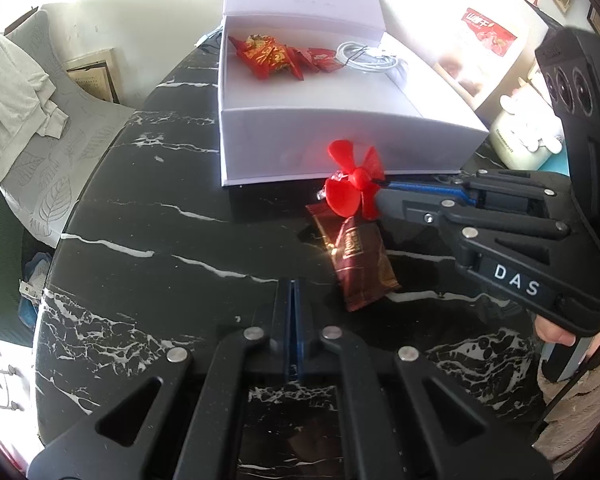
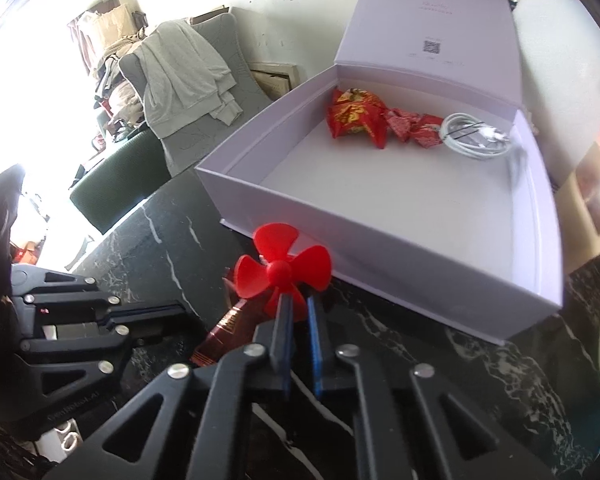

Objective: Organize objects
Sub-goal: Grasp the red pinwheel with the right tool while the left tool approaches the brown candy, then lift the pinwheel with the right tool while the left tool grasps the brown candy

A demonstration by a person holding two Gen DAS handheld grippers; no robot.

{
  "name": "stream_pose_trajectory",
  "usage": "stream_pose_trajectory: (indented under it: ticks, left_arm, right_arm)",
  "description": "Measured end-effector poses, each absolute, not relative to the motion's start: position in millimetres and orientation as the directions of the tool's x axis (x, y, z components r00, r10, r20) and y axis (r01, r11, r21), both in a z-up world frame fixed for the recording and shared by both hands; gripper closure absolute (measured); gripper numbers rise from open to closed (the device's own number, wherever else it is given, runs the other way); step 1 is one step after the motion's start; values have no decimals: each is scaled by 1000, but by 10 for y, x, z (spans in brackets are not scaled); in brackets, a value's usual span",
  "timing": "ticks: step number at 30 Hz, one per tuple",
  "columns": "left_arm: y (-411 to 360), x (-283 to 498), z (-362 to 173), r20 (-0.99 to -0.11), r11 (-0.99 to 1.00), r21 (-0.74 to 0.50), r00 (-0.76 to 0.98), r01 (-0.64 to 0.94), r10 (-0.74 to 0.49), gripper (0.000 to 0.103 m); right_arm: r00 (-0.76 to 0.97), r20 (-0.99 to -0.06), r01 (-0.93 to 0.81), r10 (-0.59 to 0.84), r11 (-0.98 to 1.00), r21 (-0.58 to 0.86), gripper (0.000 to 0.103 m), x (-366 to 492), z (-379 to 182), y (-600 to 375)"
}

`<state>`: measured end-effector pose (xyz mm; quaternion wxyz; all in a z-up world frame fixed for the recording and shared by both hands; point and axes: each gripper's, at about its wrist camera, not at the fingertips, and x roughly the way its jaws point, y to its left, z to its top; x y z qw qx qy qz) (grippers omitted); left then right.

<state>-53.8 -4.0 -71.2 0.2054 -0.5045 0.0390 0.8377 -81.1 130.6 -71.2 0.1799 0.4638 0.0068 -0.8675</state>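
Note:
My right gripper (image 2: 296, 304) is shut on a small red propeller fan (image 2: 282, 270), held just in front of the near wall of an open white box (image 2: 380, 248). Seen from the left wrist, the red fan (image 1: 352, 184) sticks out of the right gripper (image 1: 380, 190) above a dark brown snack packet (image 1: 360, 264) lying on the black marble table (image 1: 160, 240). The left gripper (image 1: 292, 292) hovers low over the table with its fingers pressed together and nothing between them. Inside the box lie red snack packets (image 2: 360, 118) and a coiled white cable (image 2: 476, 136).
The box lid (image 2: 432, 24) stands upright at the back. A white jar (image 1: 528, 140) and a printed carton (image 1: 480, 56) stand right of the box. A grey chair with draped cloth (image 1: 16, 108) sits beyond the table's left edge.

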Motion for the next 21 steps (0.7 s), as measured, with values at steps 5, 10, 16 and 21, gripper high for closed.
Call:
stream_pose_trajectory:
  ticks: [5, 10, 16, 21]
  left_arm:
    - [0, -512, -637, -848, -904, -166, -411, -394, 335, 101]
    - [95, -523, -629, -845, -891, -204, -386, -405, 369, 96]
    - [188, -570, -675, -849, -887, -240, -358, -395, 389, 64]
    - [251, -620, -683, -842, -881, -259, -355, -397, 407, 44]
  right_arm:
    - [-519, -808, 302, -279, -944, 132, 100, -706, -706, 1414]
    - [-523, -811, 282, -262, -951, 125, 100, -682, -706, 1506]
    - [-527, -819, 257, -228, -961, 102, 98, -664, -707, 1599]
    - [-510, -834, 258, -209, -963, 83, 68, -662, -739, 1654]
